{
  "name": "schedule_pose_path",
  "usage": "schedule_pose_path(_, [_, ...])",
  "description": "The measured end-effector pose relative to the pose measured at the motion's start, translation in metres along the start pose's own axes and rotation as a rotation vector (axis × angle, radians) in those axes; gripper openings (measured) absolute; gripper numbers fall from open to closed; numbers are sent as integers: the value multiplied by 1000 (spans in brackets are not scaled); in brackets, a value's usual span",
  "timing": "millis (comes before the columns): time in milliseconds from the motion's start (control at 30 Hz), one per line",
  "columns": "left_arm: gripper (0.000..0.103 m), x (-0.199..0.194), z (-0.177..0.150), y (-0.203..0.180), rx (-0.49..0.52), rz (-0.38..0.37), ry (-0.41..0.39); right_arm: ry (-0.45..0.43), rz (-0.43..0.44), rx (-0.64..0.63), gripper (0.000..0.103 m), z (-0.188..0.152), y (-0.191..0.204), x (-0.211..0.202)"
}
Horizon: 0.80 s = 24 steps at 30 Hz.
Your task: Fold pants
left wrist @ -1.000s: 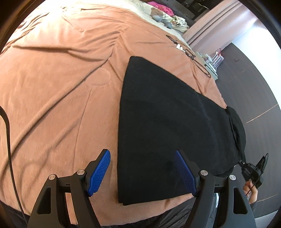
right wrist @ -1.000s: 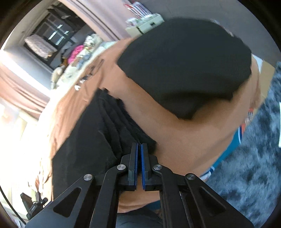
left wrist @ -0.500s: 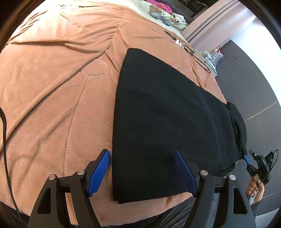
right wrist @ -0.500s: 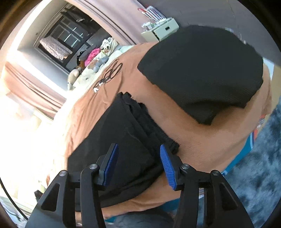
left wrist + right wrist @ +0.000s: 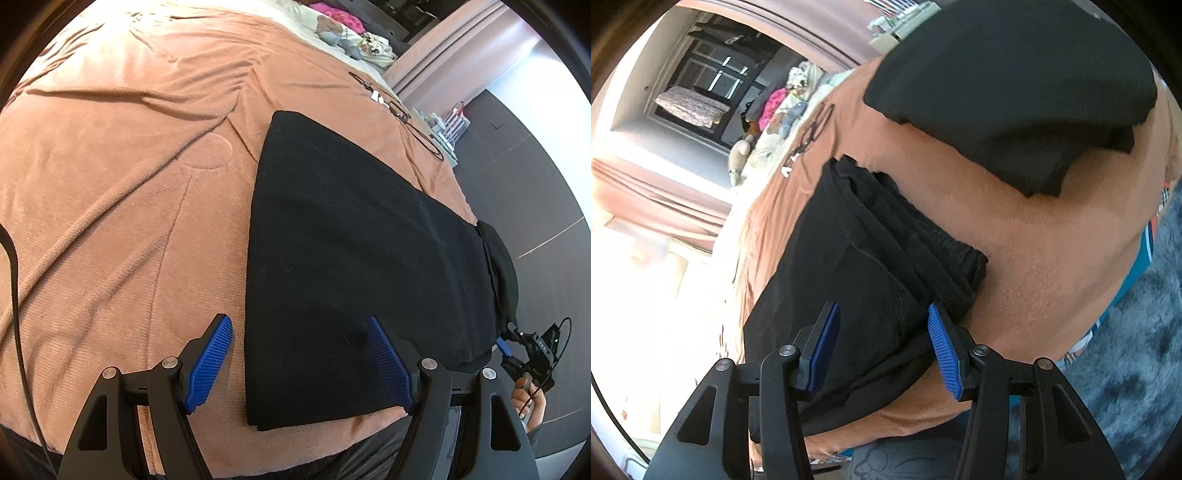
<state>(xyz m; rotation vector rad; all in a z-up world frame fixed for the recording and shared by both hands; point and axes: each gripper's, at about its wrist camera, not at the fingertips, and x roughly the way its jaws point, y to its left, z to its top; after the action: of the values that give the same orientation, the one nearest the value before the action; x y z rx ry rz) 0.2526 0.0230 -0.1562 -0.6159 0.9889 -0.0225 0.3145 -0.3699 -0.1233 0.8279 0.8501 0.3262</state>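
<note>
Pants (image 5: 362, 258), black, folded lengthwise into one long band on the brown bedspread (image 5: 110, 206). Long axis slanted from the hem end, well in from the bed's near edge toward the middle, out to the waistband (image 5: 923, 236) at the bed's right-hand edge, close to the near corner. Widest at the near long side, narrowing toward the far hem corner. Flat, barely creased; waistband bunched into several stacked layers and hanging a little past the edge.

Left gripper (image 5: 299, 365) over the near edge of the bed, jaws spread wide, holding nothing. Left blue pad above bare bedspread just beside the pants' long side, right pad over the black cloth, that long side between them. Contact with the fabric not possible to tell.

Right gripper (image 5: 882, 347) at the waistband end, jaws partly spread, pads not pinching. Black cloth visible in the gap between the pads, right pad just beside the bunched waistband corner. Seen also from the left wrist, small, past the waistband with a hand (image 5: 532, 402) around its handle.

Second black garment (image 5: 1027, 92), folded thick, farther along the same edge of the bed, apart from the pants. Grey shaggy rug (image 5: 1137, 369) on the floor below the corner.
</note>
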Motion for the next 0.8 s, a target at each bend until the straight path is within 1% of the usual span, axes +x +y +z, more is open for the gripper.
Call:
schedule_pose_path(100, [77, 0, 1, 1, -1, 1, -2, 22, 39, 19, 47, 0, -2, -8])
schedule_pose_path(200, [77, 1, 0, 1, -4, 0, 0, 24, 105, 38, 47, 3, -5, -11])
schedule_pose_path(233, [77, 1, 1, 1, -5, -2, 2, 20, 112, 35, 47, 3, -8, -11])
schedule_pose_path(367, [77, -1, 2, 3, -8, -5, -3, 20, 110, 47, 47, 4, -17, -3])
schedule_pose_path(467, [77, -3, 2, 3, -10, -4, -9, 43, 50, 57, 47, 3, -22, 9])
schedule_pose_path(567, [77, -4, 1, 5, -10, -3, -15, 23, 44, 55, 47, 3, -19, 8])
schedule_pose_path(600, [77, -4, 1, 5, -10, -2, -14, 5, 40, 59, 37, 7, -20, 7])
schedule_pose_path(633, [77, -3, 1, 6, -11, 0, -12, -6, 27, 57, 30, 10, -20, 6])
schedule_pose_path(667, [77, -3, 1, 6, -13, 0, -10, -19, 6, 51, 13, 13, -19, 5])
schedule_pose_path(700, [77, -3, 1, 6, -14, -1, -10, -27, -3, 49, 5, 15, -19, 4])
schedule_pose_path(800, [77, -3, 3, 6, -12, -2, -10, -64, -13, 17, 2, 21, -10, -5])
